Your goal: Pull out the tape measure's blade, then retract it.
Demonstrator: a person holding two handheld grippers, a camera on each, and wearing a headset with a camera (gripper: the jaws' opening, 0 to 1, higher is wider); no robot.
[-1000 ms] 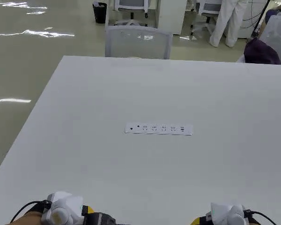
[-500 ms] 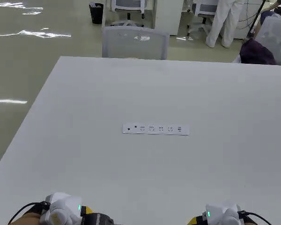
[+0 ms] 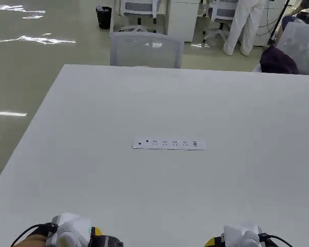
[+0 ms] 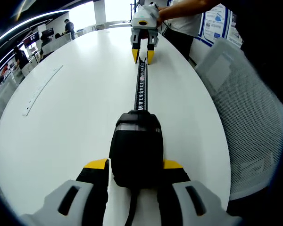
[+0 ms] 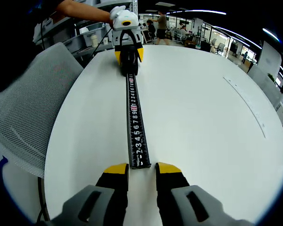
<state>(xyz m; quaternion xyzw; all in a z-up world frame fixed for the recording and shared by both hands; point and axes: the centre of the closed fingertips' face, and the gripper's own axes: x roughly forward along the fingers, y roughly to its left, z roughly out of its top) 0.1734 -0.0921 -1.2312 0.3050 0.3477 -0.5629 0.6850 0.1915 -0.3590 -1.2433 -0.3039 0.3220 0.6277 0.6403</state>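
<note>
The black tape measure case [image 4: 134,153] rests on the white table [image 4: 70,117] with my left gripper [image 4: 134,165] shut on it between the yellow-tipped fingers. Its blade [image 4: 140,87] lies flat along the table and reaches the right gripper [image 4: 143,52] at the far end. In the right gripper view the blade's numbered end [image 5: 139,157] sits between the yellow fingertips of my right gripper [image 5: 141,170], which is shut on it. The blade [image 5: 132,113] runs back to the case [image 5: 127,59] in the left gripper [image 5: 127,52].
A white power strip [image 3: 168,144] lies in the table's middle. A grey mesh chair [image 3: 146,50] stands at the far edge, another mesh chair [image 5: 28,108] close beside the near edge. People stand at the back right [image 3: 244,23].
The head camera has shifted slightly. Both grippers stay in place at the near edge of the table.
</note>
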